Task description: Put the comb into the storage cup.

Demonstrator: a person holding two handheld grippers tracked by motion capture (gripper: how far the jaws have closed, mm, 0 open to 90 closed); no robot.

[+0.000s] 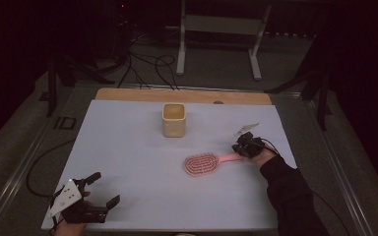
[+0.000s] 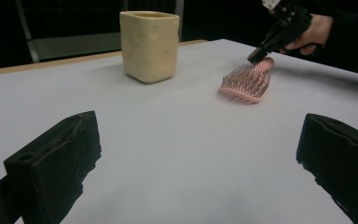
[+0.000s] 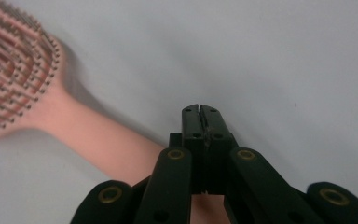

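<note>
A pink hairbrush (image 1: 203, 163) lies bristles-up on the white bench (image 1: 138, 162), toward the right side of it and a little nearer the person than the middle. Its oval head points left and its handle runs right, toward the right gripper (image 1: 239, 147). In the right gripper view the handle (image 3: 93, 140) passes under and to the left of the black jaws, which are pressed flat together with nothing between them; the brush looks blurred there. From the left gripper view, the tip of that gripper (image 2: 256, 57) sits just at the handle end of the brush (image 2: 246, 83); whether it touches the handle cannot be told.

Behind the brush, toward the far edge of the bench, stands a cream square cup (image 1: 173, 119), upright, with a dimpled wall, well apart from the brush.

The left gripper (image 1: 107, 191) rests at the near left corner of the bench, held in a hand, its jaws spread wide over bare bench, far from both brush and cup.
</note>
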